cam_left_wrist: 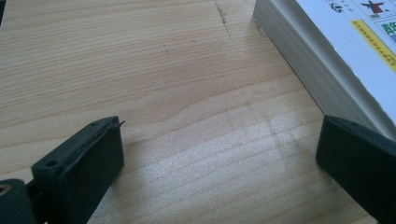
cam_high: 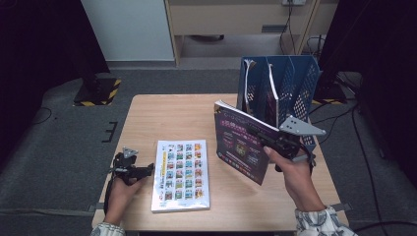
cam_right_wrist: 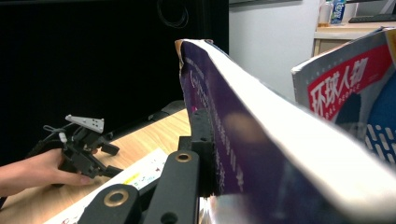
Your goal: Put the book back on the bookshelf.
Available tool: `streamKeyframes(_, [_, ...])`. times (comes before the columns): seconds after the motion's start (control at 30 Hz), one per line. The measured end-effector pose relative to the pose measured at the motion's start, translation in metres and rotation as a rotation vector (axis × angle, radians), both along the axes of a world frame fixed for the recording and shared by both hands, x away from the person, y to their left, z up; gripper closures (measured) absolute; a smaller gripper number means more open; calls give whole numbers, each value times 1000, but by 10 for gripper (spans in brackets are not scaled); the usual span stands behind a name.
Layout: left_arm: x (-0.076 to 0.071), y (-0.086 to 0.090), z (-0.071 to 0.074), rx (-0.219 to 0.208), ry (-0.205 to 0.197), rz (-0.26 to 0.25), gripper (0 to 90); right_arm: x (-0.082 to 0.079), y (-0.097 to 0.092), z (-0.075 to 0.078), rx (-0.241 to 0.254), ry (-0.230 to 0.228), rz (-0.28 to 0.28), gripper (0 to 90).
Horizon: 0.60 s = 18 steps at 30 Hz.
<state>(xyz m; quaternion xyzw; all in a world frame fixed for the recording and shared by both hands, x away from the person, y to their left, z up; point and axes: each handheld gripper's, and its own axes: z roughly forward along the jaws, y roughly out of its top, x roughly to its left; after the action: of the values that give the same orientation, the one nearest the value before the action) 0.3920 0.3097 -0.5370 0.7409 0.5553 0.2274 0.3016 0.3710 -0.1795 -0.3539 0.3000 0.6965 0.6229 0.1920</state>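
the wooden table (cam_high: 147,118) is carrying a blue file rack (cam_high: 300,73) at its far right. the purple book (cam_high: 241,145) is hanging upright just before the rack, clamped in the right gripper (cam_high: 273,140). the white book (cam_high: 181,174) is lying flat, the left gripper (cam_high: 145,171) resting just beside it, jaws apart.

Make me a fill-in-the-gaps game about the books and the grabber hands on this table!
1. The right gripper is shut on the ____ book, holding it up off the table.
2. The white book lies ____ on the table.
3. The left gripper has its jaws ____, with bare wood between them.
4. The file rack behind the lifted book is coloured ____.

Missing words: purple; flat; open; blue
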Motion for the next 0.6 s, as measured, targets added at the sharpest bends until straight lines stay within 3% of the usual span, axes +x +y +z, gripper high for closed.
streamKeyframes(0.6, [0, 0, 0, 0, 0, 1, 2, -19, -34, 3, -2, 14, -33, 841])
